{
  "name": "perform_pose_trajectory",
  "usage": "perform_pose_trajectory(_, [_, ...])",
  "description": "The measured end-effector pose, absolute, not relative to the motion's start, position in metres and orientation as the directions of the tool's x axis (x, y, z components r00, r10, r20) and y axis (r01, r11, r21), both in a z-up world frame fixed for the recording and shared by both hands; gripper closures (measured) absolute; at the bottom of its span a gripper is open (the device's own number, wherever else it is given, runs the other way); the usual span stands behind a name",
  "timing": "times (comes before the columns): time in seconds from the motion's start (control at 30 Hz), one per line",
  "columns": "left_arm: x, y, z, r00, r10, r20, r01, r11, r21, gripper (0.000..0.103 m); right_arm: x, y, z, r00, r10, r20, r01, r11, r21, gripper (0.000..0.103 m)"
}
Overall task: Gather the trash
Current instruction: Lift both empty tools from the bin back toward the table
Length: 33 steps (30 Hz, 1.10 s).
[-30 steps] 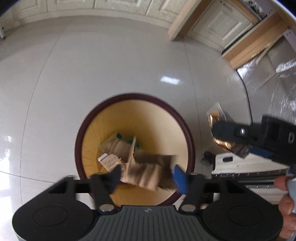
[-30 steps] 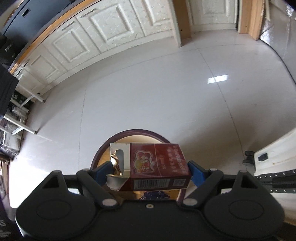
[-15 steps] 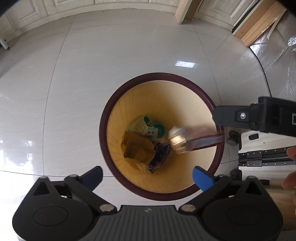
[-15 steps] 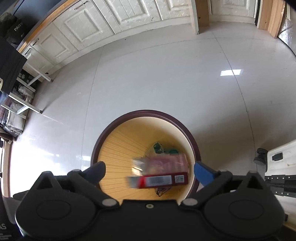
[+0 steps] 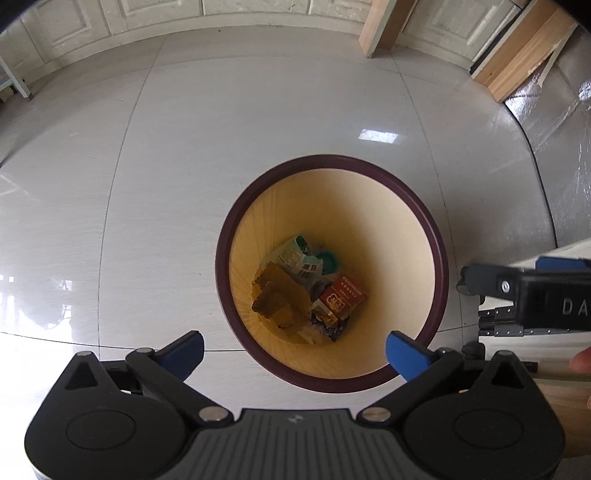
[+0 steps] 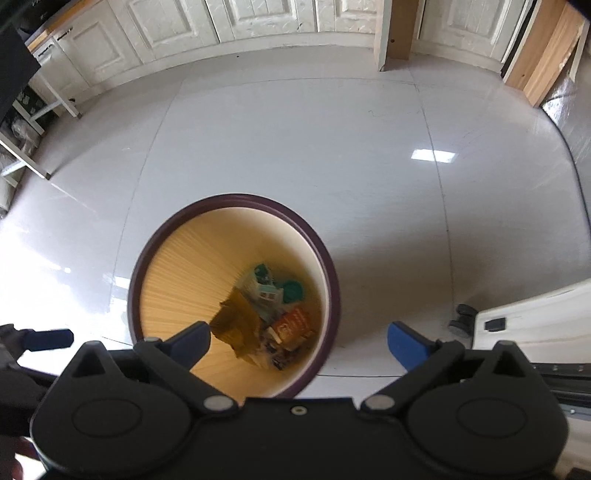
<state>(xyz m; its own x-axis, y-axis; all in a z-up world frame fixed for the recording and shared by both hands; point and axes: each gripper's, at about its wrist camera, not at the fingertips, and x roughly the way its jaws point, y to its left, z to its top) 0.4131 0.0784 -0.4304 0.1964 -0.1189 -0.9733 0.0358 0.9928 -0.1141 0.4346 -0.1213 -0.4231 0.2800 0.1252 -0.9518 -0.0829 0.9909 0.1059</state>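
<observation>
Both loads have dropped since a second ago: brown cardboard (image 5: pixel 280 299) and red carton (image 5: pixel 341 295) now lie in the bin (image 5: pixel 332 164). Left gripper (image 5: pixel 295 349) and right gripper (image 6: pixel 299 339) hang over it, fingers spread wide, nothing between. Glossy pale tile floor (image 5: pixel 258 129); white panelled cabinets (image 6: pixel 258 18) behind. Green wrapper (image 5: pixel 299 254) also inside.

Left gripper (image 5: pixel 295 350) black with ribbed grey centre plate, blue finger pads (image 5: pixel 404 354), silver pivot screws, round black side discs, right gripper (image 6: pixel 299 341) matching in black with blue pads (image 6: pixel 406 341), white lettering "DA" on its side
</observation>
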Motion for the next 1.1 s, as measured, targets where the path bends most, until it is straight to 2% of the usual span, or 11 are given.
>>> perform_pose_trajectory(0.37, [0.402,0.094,-0.406,0.231,-0.102,-0.968,-0.004,0.994,-0.106,0.000,0.417,-0.128,-0.408,0.257,0.114,-0.960,-0.074,0.992,0.098,0.000])
perform_pose_trajectory(0.73, [0.382,0.107,-0.367,0.276,-0.083,-0.958,-0.046,0.994,-0.099,0.000,0.398,-0.126,-0.373,0.290,0.079,-0.954,-0.130,0.991,0.042,0.000])
perform_pose_trajectory(1.1, [0.351,0.104,-0.332,0.315,-0.054,-0.947,-0.063,0.995,-0.078,0.000,0.371,-0.135,-0.336,0.344,0.098,-0.934,-0.117,0.991,0.061,0.000])
